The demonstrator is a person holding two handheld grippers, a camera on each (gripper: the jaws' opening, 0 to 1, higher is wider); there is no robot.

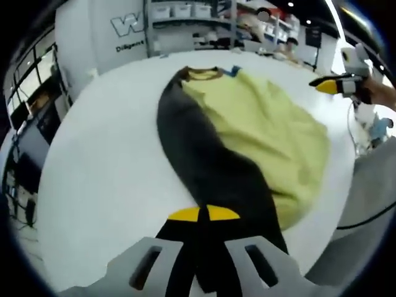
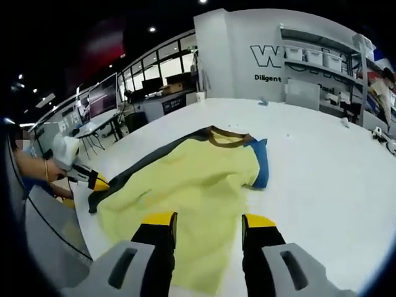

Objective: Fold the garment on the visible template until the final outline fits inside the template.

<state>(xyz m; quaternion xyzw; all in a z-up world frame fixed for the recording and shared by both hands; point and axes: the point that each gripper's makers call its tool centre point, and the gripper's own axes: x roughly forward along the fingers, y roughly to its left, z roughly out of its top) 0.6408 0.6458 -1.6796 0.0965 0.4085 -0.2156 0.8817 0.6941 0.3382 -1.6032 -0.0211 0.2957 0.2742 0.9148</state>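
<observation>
Spread across the white counter [image 2: 322,161] lies a pale yellow T-shirt with a brown collar, one blue sleeve and a dark grey sleeve and side panel [image 1: 260,130]. Left gripper [image 1: 203,214] pinches the dark hem, fingers pressed together. Right gripper [image 2: 205,221] hovers over the yellow cloth, fingers spread apart.

My T-shirt [image 2: 192,198] is soft matt cloth, pale yellow with a dark panel [image 1: 210,167] along its left side, a ribbed brown collar [image 2: 229,137] and a blue sleeve [image 2: 262,162] at the far right. It lies rumpled on a smooth white table [image 2: 322,179] with a faint sheen. My left gripper [image 1: 203,214] and right gripper [image 2: 207,220] look like grey moulded plastic (tips capped in yellow, slightly glossy).
</observation>
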